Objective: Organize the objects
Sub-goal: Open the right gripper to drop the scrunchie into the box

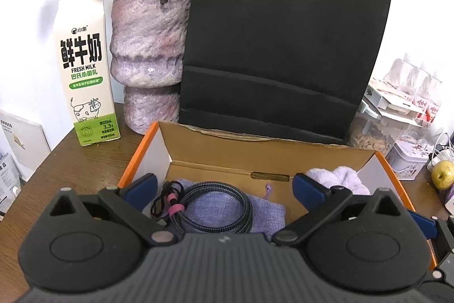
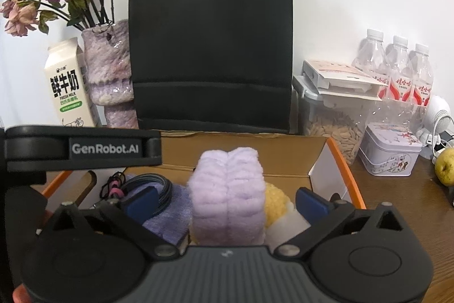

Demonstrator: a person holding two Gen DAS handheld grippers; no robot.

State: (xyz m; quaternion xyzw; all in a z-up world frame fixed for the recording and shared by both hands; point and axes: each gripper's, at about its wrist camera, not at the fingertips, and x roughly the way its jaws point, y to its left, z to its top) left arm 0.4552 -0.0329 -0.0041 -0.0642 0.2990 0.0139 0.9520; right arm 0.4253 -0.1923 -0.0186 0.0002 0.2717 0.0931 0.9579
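Note:
An open cardboard box (image 1: 255, 155) with orange edges sits on the wooden table. In it lie a coiled black cable (image 1: 215, 203) with a pink tie, on a purple cloth pouch (image 1: 266, 210), and a lilac fluffy towel (image 1: 340, 175). My left gripper (image 1: 224, 185) is open and empty above the cable. In the right wrist view my right gripper (image 2: 225, 199) is open, its blue fingers on either side of the lilac towel (image 2: 227, 195), apart from it. A yellow fluffy item (image 2: 275, 202) lies beside the towel. The cable (image 2: 159, 186) and the box (image 2: 320, 169) show there too.
A black paper bag (image 1: 283, 41) stands behind the box. A milk carton (image 1: 85, 67) and a purple vase (image 1: 147, 53) of dried roses stand at the left. At the right are a seed jar (image 2: 332, 129), water bottles (image 2: 397, 67), a tin (image 2: 388, 149) and a pear (image 2: 447, 166).

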